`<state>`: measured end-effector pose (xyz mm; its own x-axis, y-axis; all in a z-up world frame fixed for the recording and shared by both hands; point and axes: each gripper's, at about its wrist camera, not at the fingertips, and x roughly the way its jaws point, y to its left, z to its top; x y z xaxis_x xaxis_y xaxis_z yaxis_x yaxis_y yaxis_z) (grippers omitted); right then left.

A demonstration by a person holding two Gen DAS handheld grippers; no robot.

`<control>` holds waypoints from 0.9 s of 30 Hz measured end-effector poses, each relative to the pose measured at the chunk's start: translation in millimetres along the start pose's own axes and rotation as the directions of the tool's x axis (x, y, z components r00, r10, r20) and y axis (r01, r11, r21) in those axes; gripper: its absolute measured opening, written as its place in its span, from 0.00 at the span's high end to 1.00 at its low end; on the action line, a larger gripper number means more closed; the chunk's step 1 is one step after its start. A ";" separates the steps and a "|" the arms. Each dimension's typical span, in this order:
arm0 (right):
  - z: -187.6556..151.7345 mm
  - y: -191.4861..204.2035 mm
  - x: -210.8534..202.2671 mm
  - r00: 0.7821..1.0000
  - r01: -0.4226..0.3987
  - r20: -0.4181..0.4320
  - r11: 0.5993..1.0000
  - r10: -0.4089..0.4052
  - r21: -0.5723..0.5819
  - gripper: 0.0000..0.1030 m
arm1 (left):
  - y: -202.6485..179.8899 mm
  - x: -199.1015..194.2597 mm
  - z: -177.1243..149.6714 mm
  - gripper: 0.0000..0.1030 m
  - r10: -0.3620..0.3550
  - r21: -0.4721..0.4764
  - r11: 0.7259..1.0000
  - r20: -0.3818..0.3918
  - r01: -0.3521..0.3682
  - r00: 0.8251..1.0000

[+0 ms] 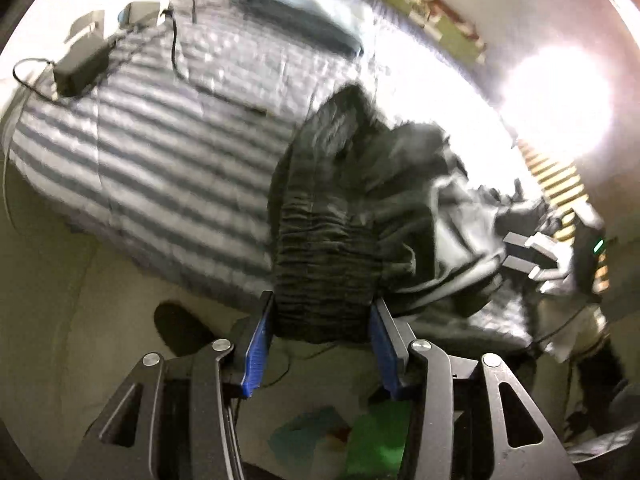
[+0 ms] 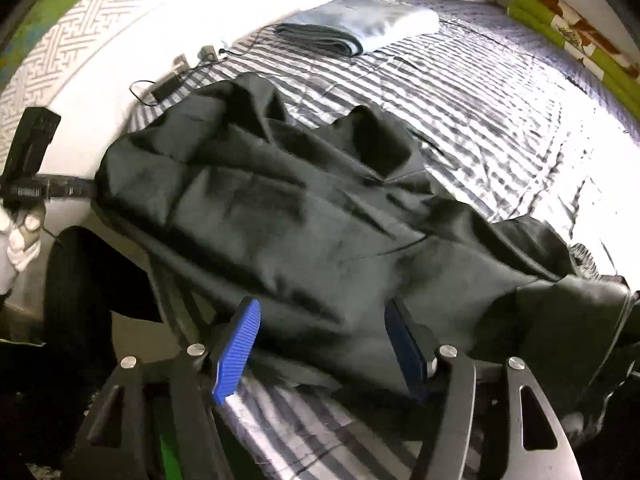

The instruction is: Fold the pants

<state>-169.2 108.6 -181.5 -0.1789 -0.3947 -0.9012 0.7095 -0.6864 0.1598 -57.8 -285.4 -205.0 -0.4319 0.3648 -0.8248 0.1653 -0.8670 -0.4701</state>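
Note:
The black pants lie crumpled on a grey-striped quilt. Their gathered elastic waistband is bunched between the blue pads of my left gripper, which is shut on it at the bed's edge. In the right wrist view the pants spread wide across the quilt. My right gripper hovers over their near part with its pads apart and the left pad face bare. That gripper also shows at the right in the left wrist view.
A folded light-blue garment rests at the far end of the bed. A black charger with its cable lies near the left edge. Green patterned cushions line the wall. A white-gloved hand and a dark-clad leg are at the left.

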 end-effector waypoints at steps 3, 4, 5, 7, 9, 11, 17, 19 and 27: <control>-9.9 20.2 5.5 0.999 0.042 -0.004 0.994 -0.043 -0.102 0.41 | -9.8 -25.7 14.3 0.53 -0.014 0.010 1.000 0.069 0.014 0.998; -10.5 27.2 8.7 0.997 0.079 0.001 0.987 -0.080 -0.139 0.41 | -14.2 -31.8 20.0 0.53 -0.015 0.018 1.000 0.084 0.013 0.996; -9.9 30.2 10.7 0.993 0.120 0.012 0.978 -0.119 -0.169 0.41 | -20.2 -39.4 25.3 0.53 -0.013 0.029 1.000 0.103 0.010 0.995; -7.5 35.8 15.6 0.971 0.237 0.042 0.950 -0.233 -0.205 0.49 | -36.7 -52.1 39.5 0.53 -0.013 0.062 0.998 0.139 0.005 0.990; -0.1 29.9 12.7 0.957 0.290 0.070 0.940 -0.282 -0.179 0.83 | -54.6 -66.2 52.8 0.53 -0.011 0.096 0.995 0.172 -0.005 0.985; 9.2 19.9 2.7 0.947 0.317 0.098 0.939 -0.305 -0.133 0.97 | -74.3 -77.8 73.7 0.53 -0.018 0.133 0.991 0.198 -0.009 0.980; 63.0 -16.5 -67.5 0.889 0.385 0.279 0.923 -0.363 -0.028 0.99 | -127.8 -95.8 156.2 0.53 0.004 0.211 0.975 0.292 -0.068 0.956; 88.6 -44.0 -86.0 0.872 0.390 0.303 0.920 -0.384 0.043 0.99 | -146.0 -84.8 194.1 0.53 0.012 0.235 0.968 0.303 -0.087 0.953; 193.0 -176.9 -45.3 0.853 0.449 0.149 0.849 -0.500 0.280 0.96 | -173.2 50.0 355.1 0.44 0.210 0.121 0.963 0.221 -0.240 0.952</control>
<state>-418.2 129.9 -91.2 -0.6092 -0.0846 -0.7885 0.3308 -0.9307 -0.1558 -422.9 -237.5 -53.3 -0.5728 0.0903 -0.8147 0.1559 -0.9638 -0.2164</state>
